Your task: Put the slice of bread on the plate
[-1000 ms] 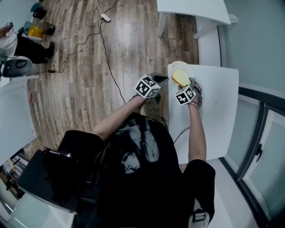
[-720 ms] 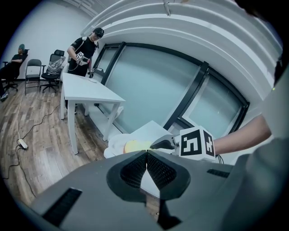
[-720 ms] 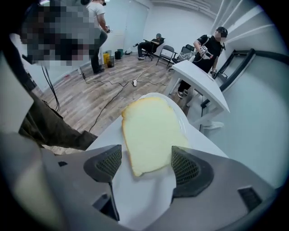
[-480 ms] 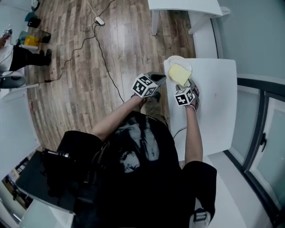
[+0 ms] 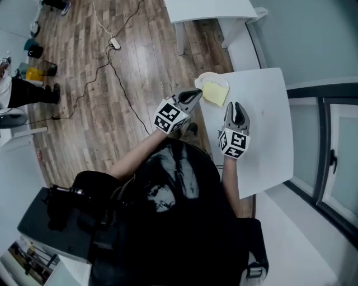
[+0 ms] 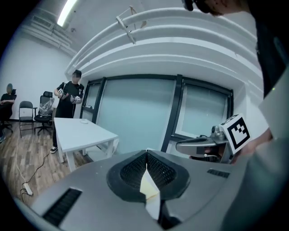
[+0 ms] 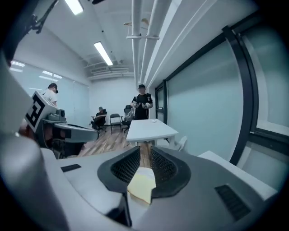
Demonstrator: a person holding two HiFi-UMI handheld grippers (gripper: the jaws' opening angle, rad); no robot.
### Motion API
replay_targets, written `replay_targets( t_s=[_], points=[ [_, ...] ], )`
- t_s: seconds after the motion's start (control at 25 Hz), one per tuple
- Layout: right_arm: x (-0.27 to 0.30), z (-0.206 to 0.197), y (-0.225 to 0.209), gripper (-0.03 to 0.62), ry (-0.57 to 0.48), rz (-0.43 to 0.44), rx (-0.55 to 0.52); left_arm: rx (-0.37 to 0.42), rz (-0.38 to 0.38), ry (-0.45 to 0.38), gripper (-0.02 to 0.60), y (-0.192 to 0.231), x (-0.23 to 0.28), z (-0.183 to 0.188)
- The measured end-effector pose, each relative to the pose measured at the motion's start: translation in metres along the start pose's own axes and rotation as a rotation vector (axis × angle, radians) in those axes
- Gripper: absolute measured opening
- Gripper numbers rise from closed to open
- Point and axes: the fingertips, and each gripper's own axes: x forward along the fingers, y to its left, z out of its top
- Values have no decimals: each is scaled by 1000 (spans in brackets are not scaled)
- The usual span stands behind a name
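The yellow slice of bread [image 5: 214, 93] lies flat on the small white plate [image 5: 207, 76] at the far left corner of the white table [image 5: 263, 128]. My left gripper [image 5: 198, 93] hovers just left of the bread, off the table's edge, its jaws shut on nothing. My right gripper [image 5: 235, 106] hangs above the table to the right of the bread; its jaws have just been closing, a narrow gap is left, and nothing is between them. Below the jaw tips, the bread [image 6: 149, 188] shows in the left gripper view and the bread [image 7: 142, 186] in the right gripper view.
A second white table [image 5: 210, 11] stands beyond the plate. A cable with a power strip [image 5: 114, 42] lies on the wood floor to the left. A dark-framed window [image 5: 324, 145] runs along the right. People stand and sit at the far end of the room [image 7: 141, 103].
Both grippers have lifted away from the bread, the right one more and rolling as it rose. The right jaws went from wide open to nearly closed. The bread stays on the plate.
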Motion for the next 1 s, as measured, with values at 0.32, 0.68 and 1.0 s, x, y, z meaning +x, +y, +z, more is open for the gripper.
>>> replay_targets(
  t_s=[0.32, 0.68, 1.0],
  points=[
    [-24, 30, -5, 11, -95, -62, 70, 43, -16, -54, 6, -22, 3, 37],
    [-28, 37, -5, 11, -116, -92, 73, 72, 13, -58, 6, -18, -2, 46],
    [-27, 36, 4, 11, -112, -63, 75, 68, 13, -65, 6, -16, -7, 45]
  ],
)
